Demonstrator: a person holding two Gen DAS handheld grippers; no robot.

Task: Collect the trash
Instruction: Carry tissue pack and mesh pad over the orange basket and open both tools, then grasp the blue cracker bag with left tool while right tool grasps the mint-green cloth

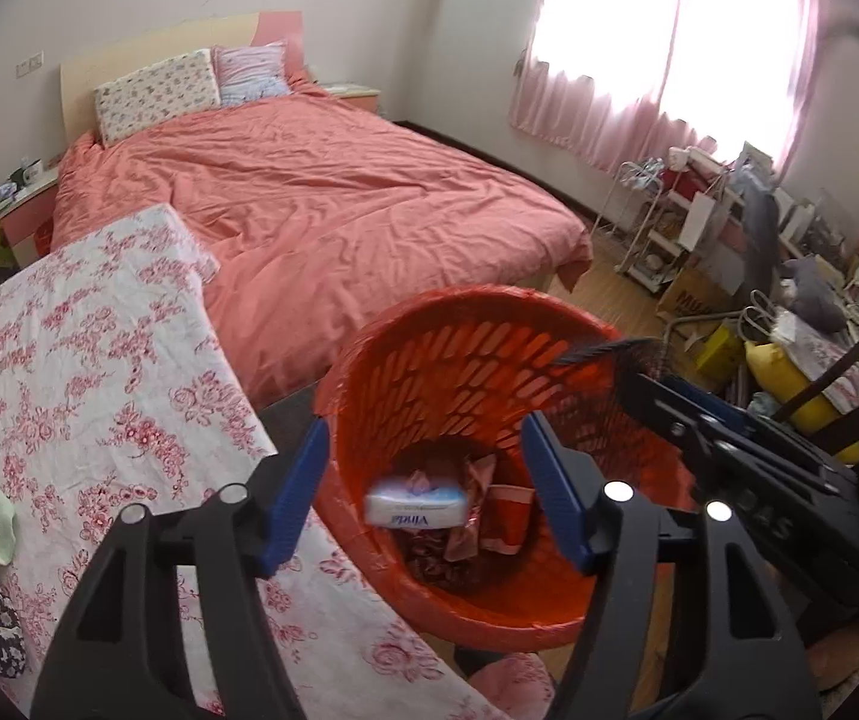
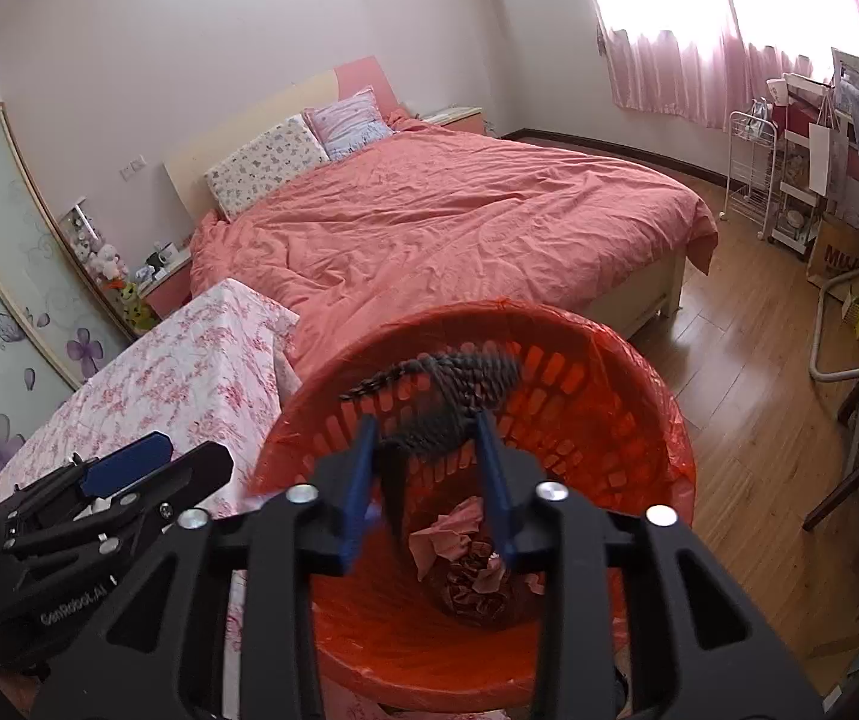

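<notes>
Both grippers [image 1: 423, 492] [image 2: 426, 474] over bin [image 1: 549, 606], jaws parted, gripping nothing. Box [image 1: 417, 504] dropping inside, braid [image 2: 447, 396] mid-air between right jaws. Could snag a finger or drape over the rim.

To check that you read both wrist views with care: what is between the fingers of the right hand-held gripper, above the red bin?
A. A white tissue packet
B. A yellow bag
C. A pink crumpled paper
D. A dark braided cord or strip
D: in the right wrist view a dark braided strip lies between the fingers of the right hand-held gripper, over the red bin; the white packet is already down inside the bin.
</notes>
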